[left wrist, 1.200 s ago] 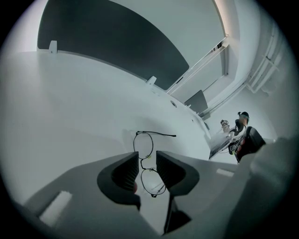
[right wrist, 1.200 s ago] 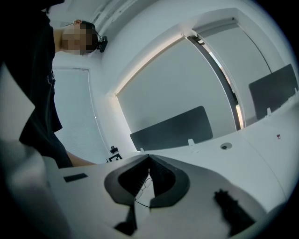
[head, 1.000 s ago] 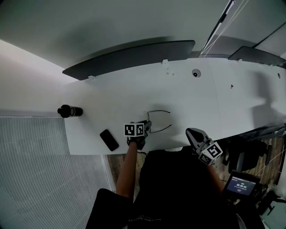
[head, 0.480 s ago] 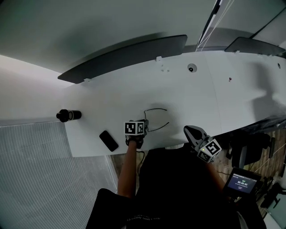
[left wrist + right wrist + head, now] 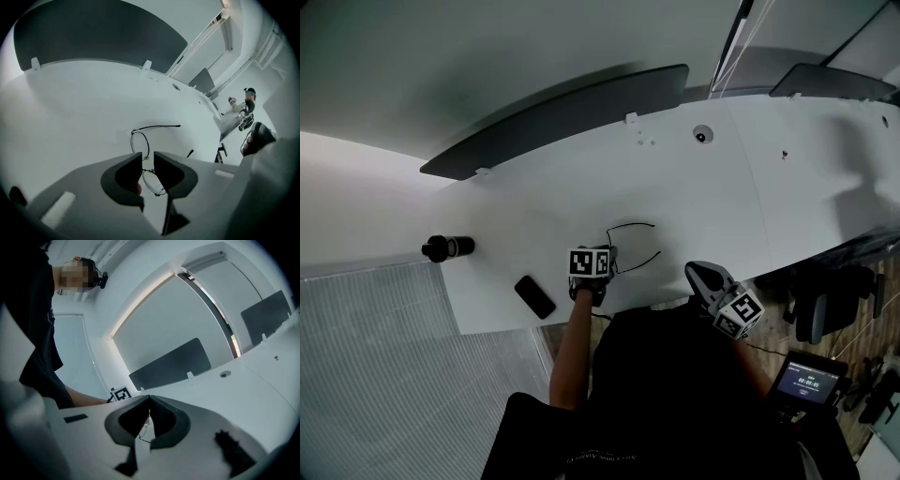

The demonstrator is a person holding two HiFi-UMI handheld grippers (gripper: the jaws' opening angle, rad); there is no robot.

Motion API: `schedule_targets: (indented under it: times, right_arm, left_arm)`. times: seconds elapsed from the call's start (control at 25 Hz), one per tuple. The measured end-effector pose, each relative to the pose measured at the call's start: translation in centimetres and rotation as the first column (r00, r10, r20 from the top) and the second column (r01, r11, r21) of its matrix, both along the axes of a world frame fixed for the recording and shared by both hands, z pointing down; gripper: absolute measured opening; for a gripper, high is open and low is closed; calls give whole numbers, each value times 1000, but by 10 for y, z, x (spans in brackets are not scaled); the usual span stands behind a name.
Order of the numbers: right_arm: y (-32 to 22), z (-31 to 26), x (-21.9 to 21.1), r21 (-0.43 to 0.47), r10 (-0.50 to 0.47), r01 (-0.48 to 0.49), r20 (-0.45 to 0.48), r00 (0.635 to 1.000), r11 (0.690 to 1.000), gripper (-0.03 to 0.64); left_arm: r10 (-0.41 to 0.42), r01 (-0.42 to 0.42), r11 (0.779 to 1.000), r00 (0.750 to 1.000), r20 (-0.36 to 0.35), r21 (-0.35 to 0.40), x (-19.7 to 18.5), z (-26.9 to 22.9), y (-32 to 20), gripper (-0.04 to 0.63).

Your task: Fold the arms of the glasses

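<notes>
Thin black wire glasses [image 5: 630, 246] lie near the front edge of the white table [image 5: 712, 197], both arms spread open. In the left gripper view one arm [image 5: 157, 126] runs off to the right, and the round lenses sit on either side of the jaws. My left gripper [image 5: 605, 258] [image 5: 147, 161] is closed to a narrow gap on the bridge of the frame. My right gripper [image 5: 705, 277] [image 5: 149, 401] is shut and holds nothing. It hangs off the table's front edge to the right, with the glasses [image 5: 144, 427] showing small beyond its jaws.
A black phone [image 5: 534, 296] lies left of my left gripper, and a dark cylinder [image 5: 447, 247] lies at the table's left end. A dark divider panel [image 5: 553, 122] lines the far edge, near a round grommet [image 5: 702, 134]. A chair [image 5: 834, 309] stands right of the table.
The head view has drifted a little. My left gripper stays on the glasses at the same spot, and the right gripper has barely moved.
</notes>
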State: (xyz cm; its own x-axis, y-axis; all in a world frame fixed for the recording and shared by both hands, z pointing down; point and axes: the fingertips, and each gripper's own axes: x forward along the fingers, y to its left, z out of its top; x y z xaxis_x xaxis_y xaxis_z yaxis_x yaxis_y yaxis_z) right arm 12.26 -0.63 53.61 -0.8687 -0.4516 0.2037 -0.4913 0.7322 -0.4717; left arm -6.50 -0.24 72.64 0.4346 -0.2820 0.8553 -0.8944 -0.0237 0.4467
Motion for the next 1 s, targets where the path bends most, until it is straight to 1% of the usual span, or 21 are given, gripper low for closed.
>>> schedule_targets:
  times: [0.08, 0.16, 0.48, 0.6, 0.68, 0.72, 0.8, 0.84, 0.88, 0.92, 0.96, 1.0]
  right_arm:
    - [0, 0, 0, -5, 7, -7, 0, 1000, 1000, 8]
    - [0, 1, 0, -12, 11, -11, -2, 1000, 1000, 8]
    - [-1, 5, 2, -12, 31, -31, -1, 1000, 999, 8]
    - [3, 3, -3, -10, 34, -34, 3, 999, 999, 8]
    - [0, 2, -1, -9, 29, -29, -6, 1000, 1000, 8]
    - [-3, 0, -1, -8, 25, -25, -7, 1000, 1000, 8]
    - [-5, -2, -1, -7, 16, -16, -6, 1000, 1000, 8]
    - [-5, -3, -2, -5, 11, -11, -6, 1000, 1000, 8]
    - [-5, -4, -3, -1, 6, -6, -7, 1000, 1000, 8]
    - [-5, -5, -5, 3, 1, -1, -9, 1000, 1000, 8]
    - [-3, -6, -9, 8, -4, 4, -9, 1000, 1000, 8]
    - [0, -7, -15, 15, -10, 10, -8, 1000, 1000, 8]
  left_arm:
    - [22, -22, 1000, 999, 23, -11, 0, 4, -1, 86]
    - [27, -26, 999, 999, 25, -19, 1, 7, -3, 77]
    - [30, -30, 1000, 999, 29, 7, 2, 5, -18, 61]
    - [45, -49, 997, 997, 61, 54, -4, 1, -16, 51]
    - [55, -68, 990, 993, 105, 122, -5, -8, -21, 49]
    - [58, -80, 982, 989, 133, 170, -6, -15, -25, 49]
    - [43, -92, 954, 983, 177, 284, -7, -32, -31, 48]
    - [19, -78, 934, 985, 171, 347, -7, -43, -34, 48]
    - [-17, -39, 910, 991, 131, 413, -7, -55, -37, 48]
    - [-65, 34, 881, 997, 48, 472, -8, -67, -40, 47]
    - [-121, 141, 851, 990, -73, 506, -12, -77, -40, 46]
    - [-182, 270, 821, 959, -217, 503, -18, -85, -38, 46]
